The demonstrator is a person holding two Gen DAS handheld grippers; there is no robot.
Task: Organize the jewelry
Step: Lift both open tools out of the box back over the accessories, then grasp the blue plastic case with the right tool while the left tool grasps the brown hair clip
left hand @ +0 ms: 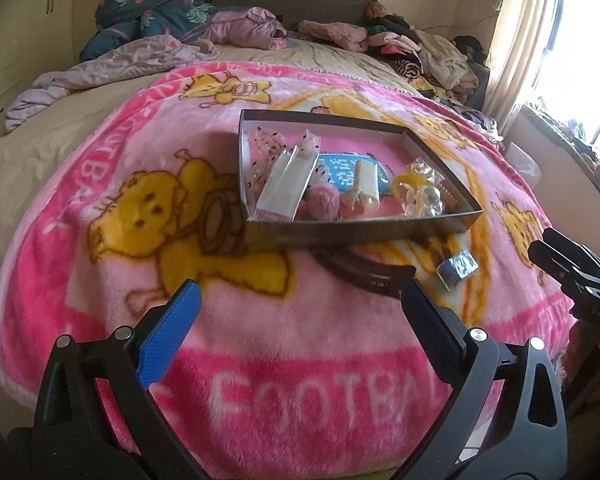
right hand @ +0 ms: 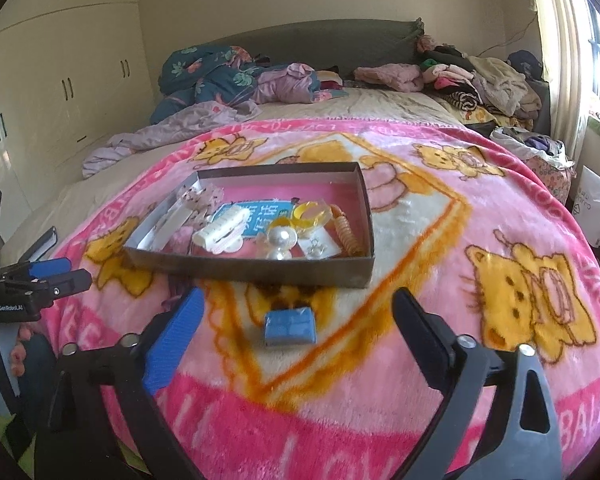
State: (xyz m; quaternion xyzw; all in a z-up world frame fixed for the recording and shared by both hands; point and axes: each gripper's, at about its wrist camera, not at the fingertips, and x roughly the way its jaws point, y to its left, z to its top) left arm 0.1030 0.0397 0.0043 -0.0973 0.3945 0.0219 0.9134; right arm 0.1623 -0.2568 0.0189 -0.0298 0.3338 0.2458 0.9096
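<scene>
A shallow dark cardboard box (left hand: 342,231) (right hand: 256,270) lies on the pink blanket and holds hair clips, a yellow bangle (right hand: 310,212), a pearl piece (right hand: 281,239) and a coiled orange tie (right hand: 346,232). A small blue packet (left hand: 458,267) (right hand: 289,327) lies on the blanket in front of the box. A dark headband (left hand: 360,270) lies by the box's near wall. My left gripper (left hand: 300,284) is open and empty, short of the headband. My right gripper (right hand: 300,300) is open and empty, just before the blue packet.
The pink cartoon blanket (left hand: 260,380) (right hand: 440,280) covers the bed. Piles of clothes (right hand: 480,80) and a rumpled quilt (left hand: 152,4) lie at the head. A wardrobe (right hand: 60,80) stands left, a window and curtain (left hand: 532,40) right.
</scene>
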